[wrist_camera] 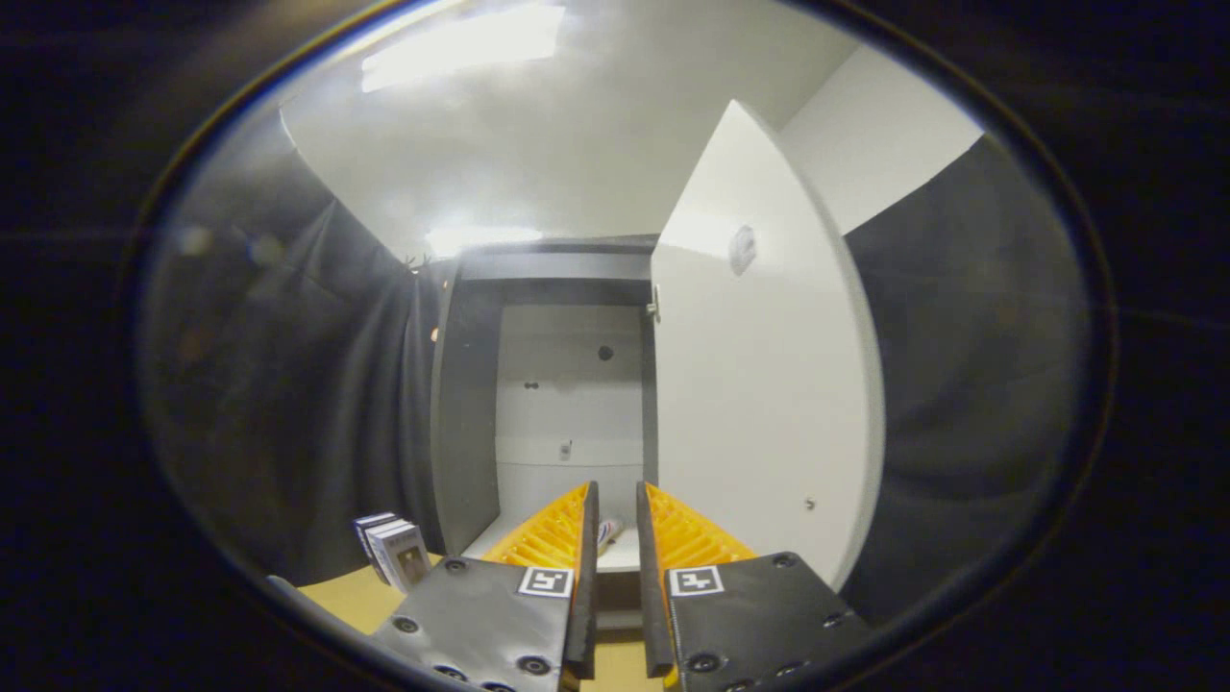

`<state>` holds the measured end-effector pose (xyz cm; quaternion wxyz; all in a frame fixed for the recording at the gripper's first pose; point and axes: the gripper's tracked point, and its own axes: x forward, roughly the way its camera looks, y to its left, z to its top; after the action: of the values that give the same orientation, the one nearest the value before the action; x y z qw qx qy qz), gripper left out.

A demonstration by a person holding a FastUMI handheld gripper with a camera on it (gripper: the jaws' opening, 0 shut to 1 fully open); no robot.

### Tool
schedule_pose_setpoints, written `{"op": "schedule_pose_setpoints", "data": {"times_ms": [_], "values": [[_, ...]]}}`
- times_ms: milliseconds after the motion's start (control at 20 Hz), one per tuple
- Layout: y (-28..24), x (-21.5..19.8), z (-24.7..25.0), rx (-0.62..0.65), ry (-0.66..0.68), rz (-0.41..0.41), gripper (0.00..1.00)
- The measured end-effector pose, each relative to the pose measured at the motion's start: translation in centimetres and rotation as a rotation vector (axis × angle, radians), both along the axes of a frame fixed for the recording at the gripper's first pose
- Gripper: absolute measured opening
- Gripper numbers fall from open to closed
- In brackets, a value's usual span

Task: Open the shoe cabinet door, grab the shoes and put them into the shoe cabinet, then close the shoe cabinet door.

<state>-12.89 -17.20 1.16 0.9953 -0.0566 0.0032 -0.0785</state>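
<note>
The shoe cabinet stands straight ahead, with a dark frame and a white inside. Its white door is swung wide open to the right of the opening. On the bottom shelf, a small white piece with a red mark, seemingly a shoe, shows through the slit between my fingers. My gripper is in front of the opening, pointing into it. Its fingers stand almost together with only a narrow slit, and nothing is held between them.
A few small upright boxes stand on the tan surface left of the cabinet's foot. Black cloth hangs on both sides. A round fitting sits high on the door's inner face.
</note>
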Motion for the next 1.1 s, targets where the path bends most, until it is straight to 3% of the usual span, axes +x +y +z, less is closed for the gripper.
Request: {"op": "schedule_pose_setpoints", "data": {"times_ms": [600, 750, 1100], "values": [[-13.9, -6.9, 3.2, -0.043, -0.037, -0.253, 0.21], [-16.6, -6.1, 2.3, -0.038, -0.031, -0.301, 0.21], [-19.5, -1.5, -1.1, 0.017, 0.048, -0.267, 0.21]]}}
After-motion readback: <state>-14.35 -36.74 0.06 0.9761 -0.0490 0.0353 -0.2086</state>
